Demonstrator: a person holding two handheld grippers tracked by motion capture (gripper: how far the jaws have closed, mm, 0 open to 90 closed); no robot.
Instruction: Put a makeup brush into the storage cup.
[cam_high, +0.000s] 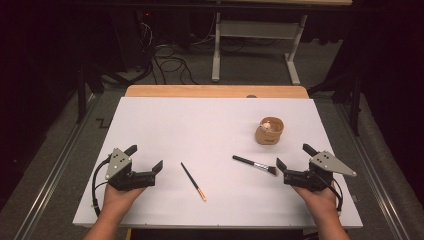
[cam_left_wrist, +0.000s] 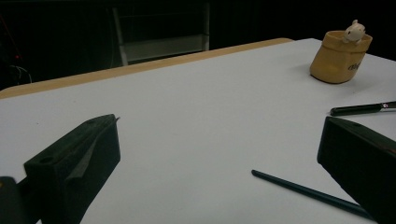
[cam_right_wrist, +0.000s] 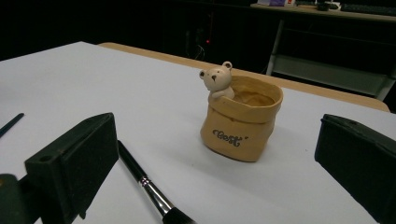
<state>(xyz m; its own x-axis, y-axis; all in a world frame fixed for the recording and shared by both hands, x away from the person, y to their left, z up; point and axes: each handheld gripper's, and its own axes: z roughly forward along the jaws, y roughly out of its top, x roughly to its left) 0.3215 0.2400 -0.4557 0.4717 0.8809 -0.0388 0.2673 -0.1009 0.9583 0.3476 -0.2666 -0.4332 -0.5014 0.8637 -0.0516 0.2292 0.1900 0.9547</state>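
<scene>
A tan bag-shaped cup (cam_high: 269, 131) with a small bear on its rim stands at the right of the white board. A black-handled brush (cam_high: 255, 164) lies in front of it, bristles toward my right gripper (cam_high: 294, 156), which is open and empty just beside the bristles. A thin dark stick with an orange tip (cam_high: 193, 181) lies near the middle. My left gripper (cam_high: 146, 157) rests open and empty to its left. The left gripper view has the stick (cam_left_wrist: 308, 191), brush (cam_left_wrist: 362, 108) and cup (cam_left_wrist: 339, 58) beyond the wide jaws. In the right gripper view, cup (cam_right_wrist: 240, 121) and brush (cam_right_wrist: 144, 179) lie ahead.
The white board (cam_high: 200, 120) covers a wooden table whose far edge (cam_high: 215, 91) shows beyond it. A white desk frame (cam_high: 255, 30) and floor cables (cam_high: 170, 62) lie behind in the dark. Both hands rest near the board's front edge.
</scene>
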